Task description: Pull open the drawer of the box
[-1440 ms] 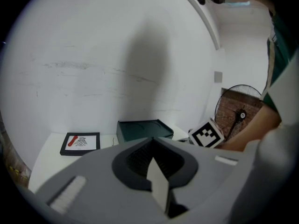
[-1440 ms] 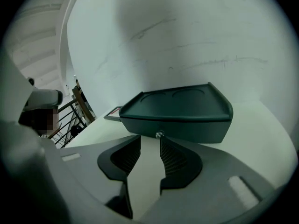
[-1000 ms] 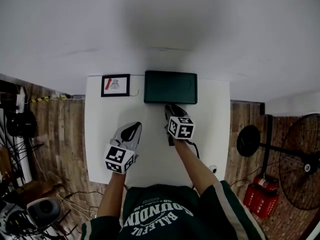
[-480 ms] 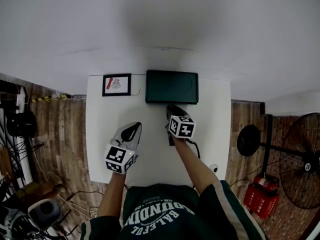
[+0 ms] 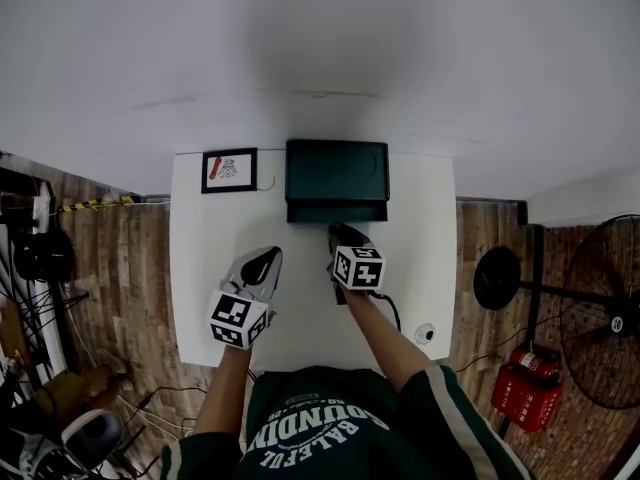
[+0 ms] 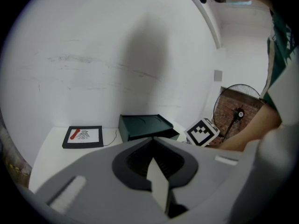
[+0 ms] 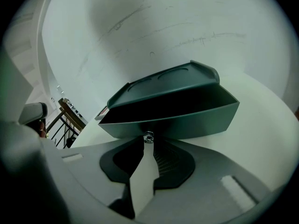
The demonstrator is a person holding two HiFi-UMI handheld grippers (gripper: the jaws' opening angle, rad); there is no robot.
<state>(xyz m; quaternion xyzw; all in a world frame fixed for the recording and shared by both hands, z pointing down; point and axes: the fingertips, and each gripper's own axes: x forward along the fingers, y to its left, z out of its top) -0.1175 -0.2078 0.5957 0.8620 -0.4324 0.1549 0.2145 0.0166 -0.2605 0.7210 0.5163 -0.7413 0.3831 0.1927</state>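
A dark green box (image 5: 337, 171) stands at the back of the white table (image 5: 205, 258), against the wall. Its drawer (image 5: 337, 211) sticks out a little from the front. In the right gripper view the drawer (image 7: 196, 120) shows a dark gap under the box top (image 7: 163, 85). My right gripper (image 5: 338, 231) has just been closing its jaws and is shut on the small metal knob (image 7: 149, 136) at the middle of the drawer front. The left gripper (image 5: 264, 259) hovers over the table left of the drawer, jaws shut with nothing between them. From there the box (image 6: 142, 125) lies ahead.
A black-framed picture (image 5: 229, 170) lies left of the box, with a thin wire beside it. A small round object (image 5: 426, 334) sits near the table's front right corner. On the floor to the right stand a fan (image 5: 600, 318) and a red extinguisher (image 5: 525, 398).
The drawer has slid out of the box toward me. My right gripper has drawn back with the knob. The left gripper has stayed where it was.
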